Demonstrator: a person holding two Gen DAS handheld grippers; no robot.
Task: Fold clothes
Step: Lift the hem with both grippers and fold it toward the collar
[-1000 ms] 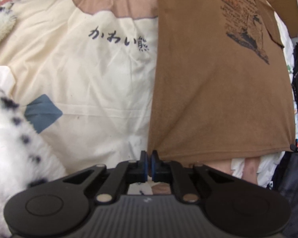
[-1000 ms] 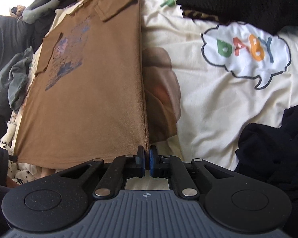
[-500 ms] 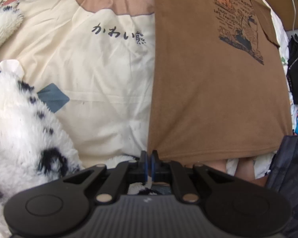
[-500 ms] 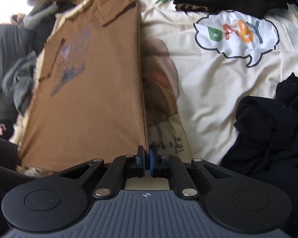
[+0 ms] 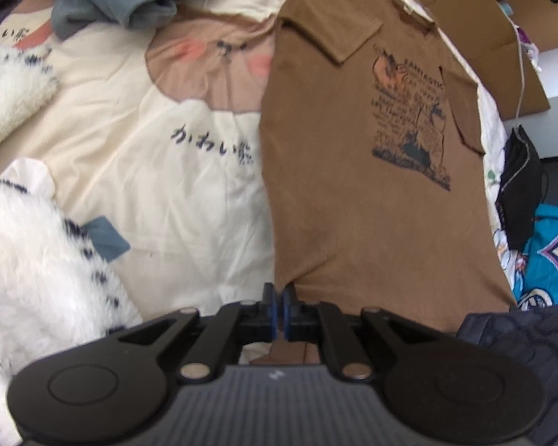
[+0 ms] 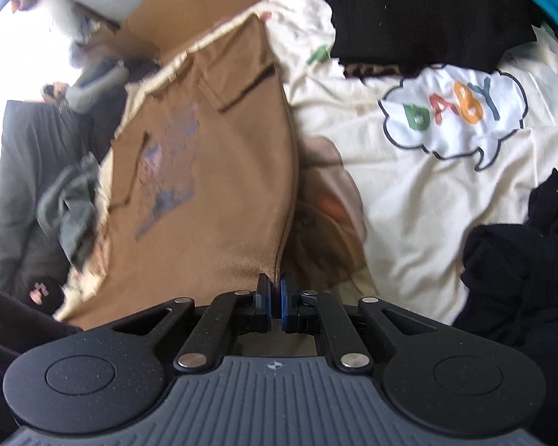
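Your brown shirt (image 5: 353,204) lies stretched over the bed, sleeves folded in over the body, collar at the far end, and a dark print on the chest toward the right in the left wrist view. Its near hem is lifted off the bedding at both corners. Your left gripper (image 5: 278,310) is clamped on the near left corner of the hem, the fingers pressed together with cloth between them. Your right gripper (image 6: 274,306) pinches the near right corner the same way. Under the shirt is a cream bedsheet (image 5: 189,193) with cartoon prints. A white fluffy spotted blanket (image 5: 37,260) lies near left, black clothes (image 6: 520,267) near right, and cardboard (image 5: 476,33) stands beyond the collar.
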